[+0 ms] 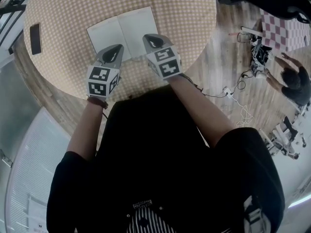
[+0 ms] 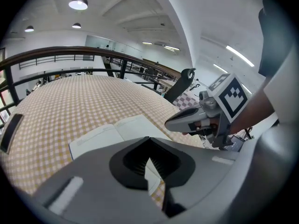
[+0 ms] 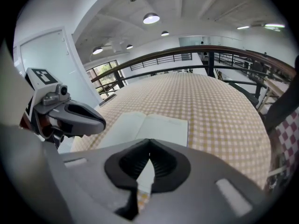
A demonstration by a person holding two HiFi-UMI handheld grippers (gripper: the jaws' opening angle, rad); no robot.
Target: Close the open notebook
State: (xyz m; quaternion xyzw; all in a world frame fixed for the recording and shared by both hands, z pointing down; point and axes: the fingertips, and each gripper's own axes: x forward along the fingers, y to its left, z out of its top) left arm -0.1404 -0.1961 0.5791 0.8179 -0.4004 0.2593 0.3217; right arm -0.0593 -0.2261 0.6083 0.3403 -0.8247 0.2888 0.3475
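Notebook (image 1: 124, 30): open, blank pages up, flat on round checked table (image 1: 189, 13), on the side nearest the person.
L gripper (image 1: 112, 55): clenched, tips meeting, nothing betw. them; over notebook's near edge, left page.
R gripper (image 1: 154, 41): clenched likewise, empty; over near edge, right page.
Both angled down & fwd, side by side, apart.
Dark flat phone-like item (image 1: 35, 32): on table, well left of notebook.

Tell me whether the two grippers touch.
Apart. The head view shows notebook pages between the left gripper and the right gripper.
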